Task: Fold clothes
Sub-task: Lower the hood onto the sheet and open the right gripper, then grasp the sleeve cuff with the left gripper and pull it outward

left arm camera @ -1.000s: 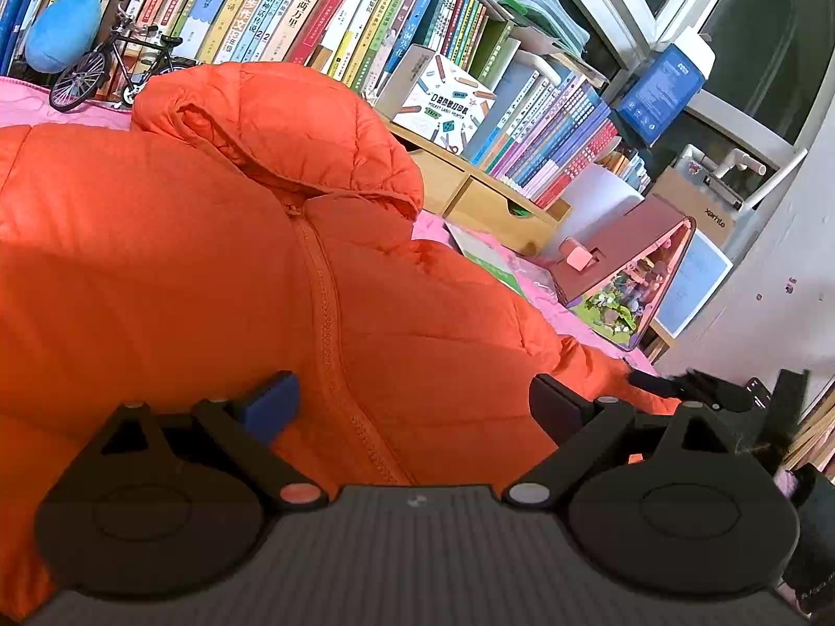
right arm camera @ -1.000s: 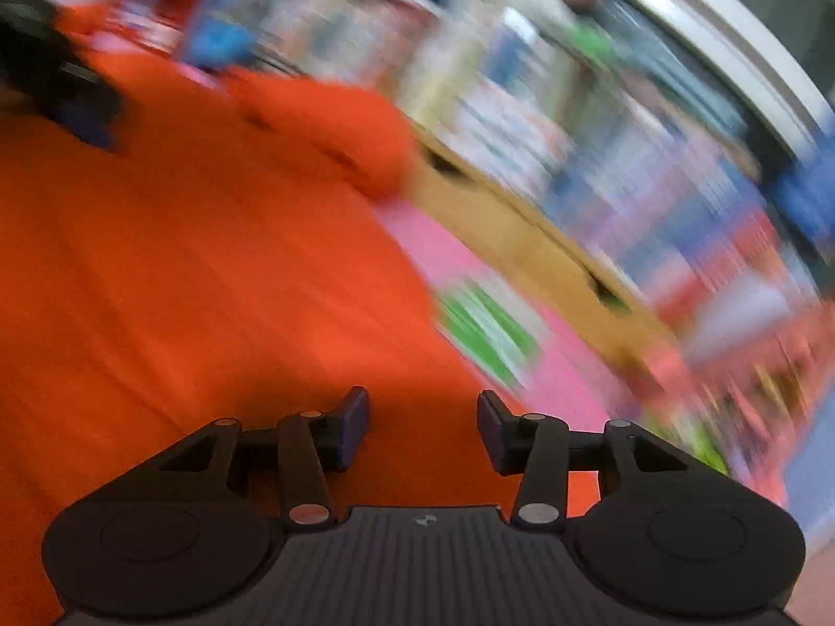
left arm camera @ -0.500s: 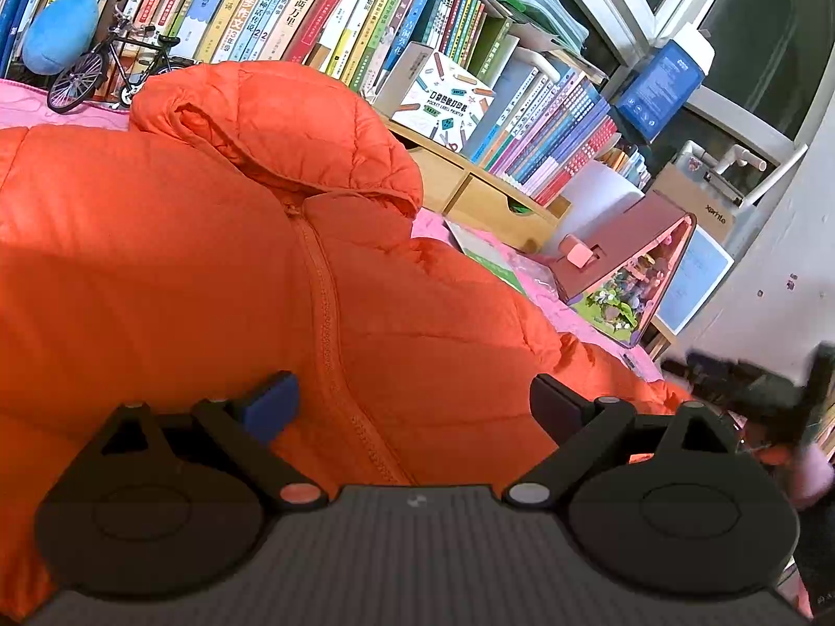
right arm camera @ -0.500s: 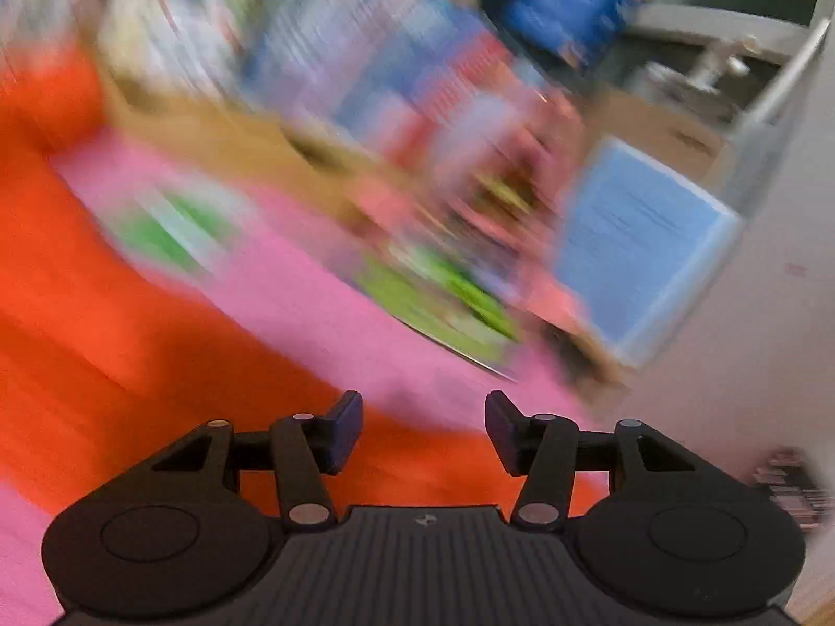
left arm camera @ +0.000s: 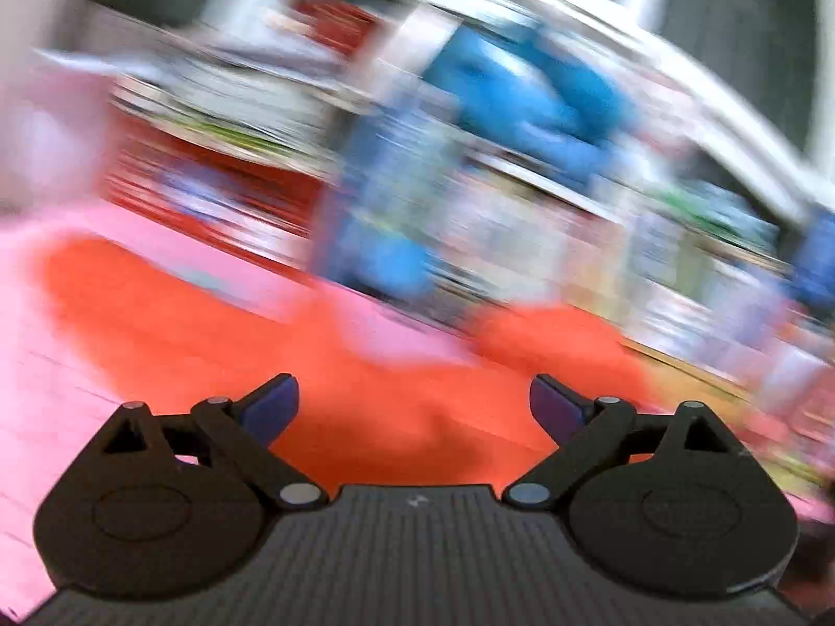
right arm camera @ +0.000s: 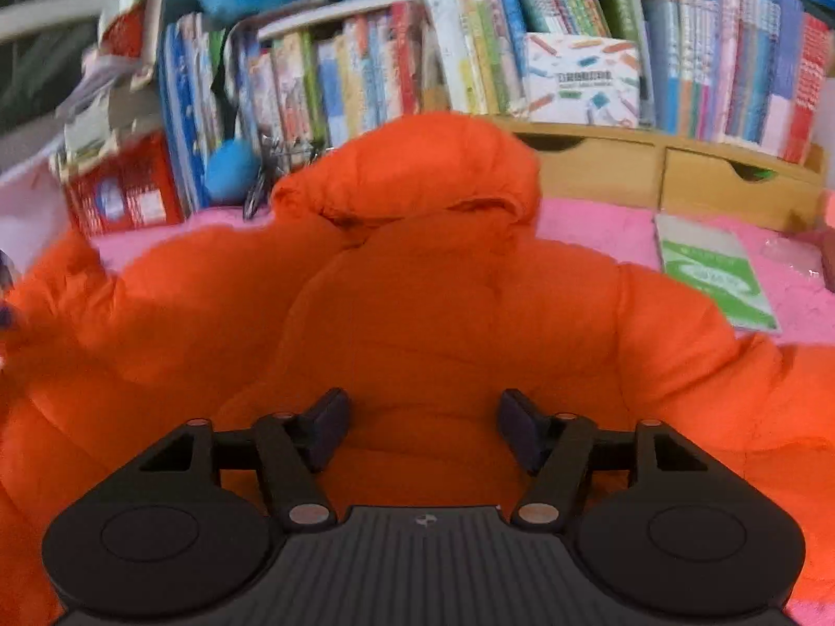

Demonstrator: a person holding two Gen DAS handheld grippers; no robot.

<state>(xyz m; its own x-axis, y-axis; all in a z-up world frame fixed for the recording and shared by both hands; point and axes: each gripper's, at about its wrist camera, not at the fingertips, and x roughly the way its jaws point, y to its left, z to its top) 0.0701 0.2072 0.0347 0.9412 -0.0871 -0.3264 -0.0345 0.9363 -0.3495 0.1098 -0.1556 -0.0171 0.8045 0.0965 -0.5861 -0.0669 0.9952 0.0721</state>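
- Orange puffer jacket lies spread on the pink table cover, hood at the far end against the row of books and the wooden drawer unit.
- Long axis of the jacket (hood to hem) runs straight away from the right gripper; the hem end is nearest the camera, the hood farthest.
- Right gripper: jaws are opening, now at a middling-to-wide gap; orange fabric shows behind and below the gap, but neither pad is pressing on it. Nothing held.
- Right gripper sits over the jacket's lower middle, aimed down the centre line. Sleeves bulge out to either side: one toward the left edge of that view, one toward the right, near the green booklet.
- Left gripper: jaws wide apart, empty. Its view is heavily smeared (only broad colour patches readable), so exact placement cannot be told.
- In the left wrist view the jacket fills the ground just ahead of and under the tips, with pink cover to the left, which suggests this gripper is by the jacket's left edge.
- Judgement: the fold turns on the centre line. Each sleeve lies outboard of it, so each hand takes its own side; the right is the better settled of the two.
- Risk: puffy, slick fill may slip from a shallow pinch.
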